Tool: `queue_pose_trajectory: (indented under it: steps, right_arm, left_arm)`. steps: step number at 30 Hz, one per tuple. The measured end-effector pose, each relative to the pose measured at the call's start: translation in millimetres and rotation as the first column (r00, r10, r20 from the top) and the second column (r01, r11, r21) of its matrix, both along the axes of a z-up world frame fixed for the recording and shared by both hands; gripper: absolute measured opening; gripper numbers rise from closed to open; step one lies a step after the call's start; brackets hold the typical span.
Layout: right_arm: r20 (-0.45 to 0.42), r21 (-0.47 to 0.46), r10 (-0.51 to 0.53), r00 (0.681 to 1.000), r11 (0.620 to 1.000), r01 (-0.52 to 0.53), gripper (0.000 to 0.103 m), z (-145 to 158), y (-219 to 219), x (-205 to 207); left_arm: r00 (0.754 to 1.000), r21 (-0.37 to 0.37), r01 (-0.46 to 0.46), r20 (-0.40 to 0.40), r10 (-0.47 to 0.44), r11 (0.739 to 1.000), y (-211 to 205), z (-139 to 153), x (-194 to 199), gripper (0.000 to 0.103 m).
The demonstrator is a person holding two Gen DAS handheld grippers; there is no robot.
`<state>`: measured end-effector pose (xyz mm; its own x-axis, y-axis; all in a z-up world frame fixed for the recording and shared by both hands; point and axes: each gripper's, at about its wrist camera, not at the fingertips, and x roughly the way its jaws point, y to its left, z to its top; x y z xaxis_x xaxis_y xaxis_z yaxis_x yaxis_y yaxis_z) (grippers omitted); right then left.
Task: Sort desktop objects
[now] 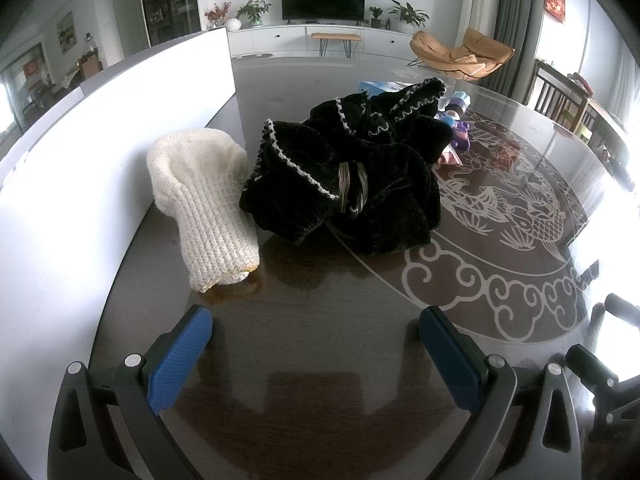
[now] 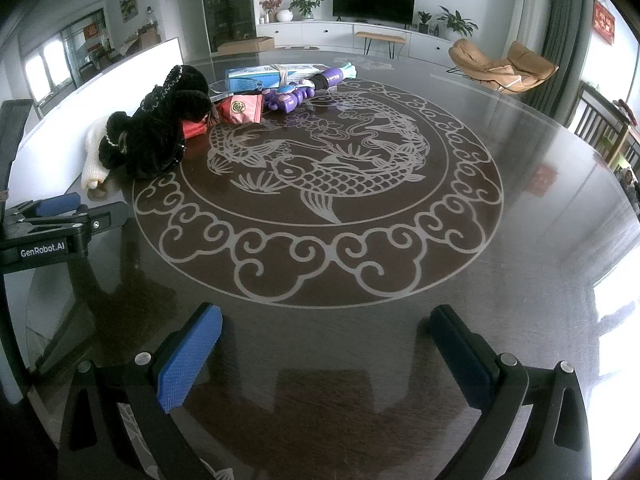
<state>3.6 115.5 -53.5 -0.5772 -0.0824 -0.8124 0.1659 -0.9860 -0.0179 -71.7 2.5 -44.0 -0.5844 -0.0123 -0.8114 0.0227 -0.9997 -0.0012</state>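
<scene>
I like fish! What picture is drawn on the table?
Pale carp inside a ring of swirly clouds, on the dark table; clearest from the right wrist view.

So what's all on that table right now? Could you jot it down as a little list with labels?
surface: dark round table with a pale carp-and-cloud pattern
cream knit item: cream knitted sleeve, lying beside the white panel
dark item: black fuzzy garment with white trim, heaped, touching the knit
toy: purple plastic toy
pink item: pink pouch
box: blue-and-white carton, at the back
left gripper: open, empty
right gripper: open, empty
</scene>
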Motion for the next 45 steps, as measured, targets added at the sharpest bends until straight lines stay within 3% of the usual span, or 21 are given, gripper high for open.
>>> queue_pose_trajectory:
  steps: [30, 33, 35, 38, 40, 45]
  right_arm:
    - [0.001, -0.001, 0.002, 1.0, 1.0, -0.002, 0.103, 1, 0, 1]
    - [0.0, -0.004, 0.002, 1.0, 1.0, -0.002, 0.103, 1, 0, 0]
    - [0.027, -0.018, 0.023, 0.999, 1.0, -0.023, 0.103, 2, -4, -12]
    - [0.05, -0.187, 0.055, 0.997, 0.981, -0.044, 0.103, 17, -16, -49]
    - [0.001, -0.282, 0.076, 0.997, 0.957, -0.073, 0.103, 38, -37, -82]
    - [-0.068, -0.314, 0.208, 0.976, 0.924, -0.219, 0.103, 59, -118, -144]
  left_arm:
    - [1.0, -0.001, -0.001, 0.0, 0.001, 1.0, 0, 1, 1, 0.103]
    - [0.999, -0.002, 0.045, 0.001, -0.045, 0.999, 0, -1, 13, 0.103]
    - [0.998, -0.003, 0.058, -0.001, -0.058, 0.998, -2, -2, 24, 0.103]
    - [0.999, -0.001, 0.039, -0.001, -0.039, 0.999, -9, -1, 26, 0.103]
    - [1.0, -0.003, 0.031, -0.004, -0.031, 1.0, -8, -2, 25, 0.103]
    - [1.0, -0.002, 0.029, -0.006, -0.029, 1.0, -8, -3, 25, 0.103]
